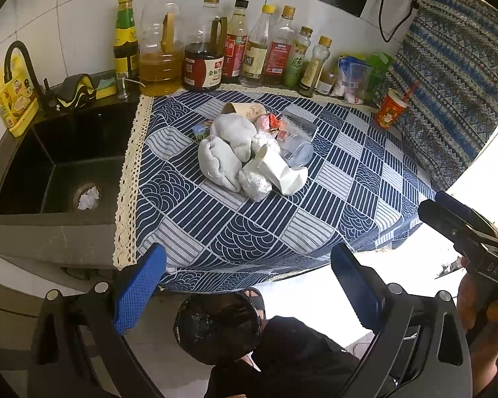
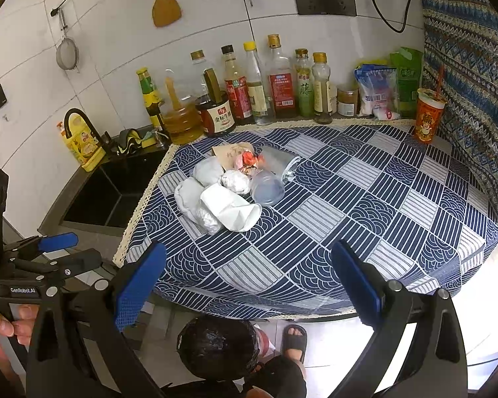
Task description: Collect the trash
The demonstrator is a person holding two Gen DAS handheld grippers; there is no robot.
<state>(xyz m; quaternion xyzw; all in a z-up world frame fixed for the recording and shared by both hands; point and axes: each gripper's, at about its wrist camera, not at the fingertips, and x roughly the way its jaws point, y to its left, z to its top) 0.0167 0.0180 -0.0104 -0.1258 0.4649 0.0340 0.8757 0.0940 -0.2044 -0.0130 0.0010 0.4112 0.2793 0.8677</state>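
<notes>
Fringing trash pile (image 1: 252, 152): bare tablecloth (image 1: 365, 179).

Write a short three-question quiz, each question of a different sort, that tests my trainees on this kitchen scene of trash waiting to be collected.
1. True or false: the left gripper is shut on the white carton.
2. Multiple choice: where does the trash pile lie? A) in the sink B) on the checked cloth C) on the floor
3. Fill in: a crumpled white tissue sits at the drain of the ____.

Key:
1. False. Both the left and right gripper are open and empty, back from the pile.
2. B, the checked cloth.
3. Sink.
</notes>
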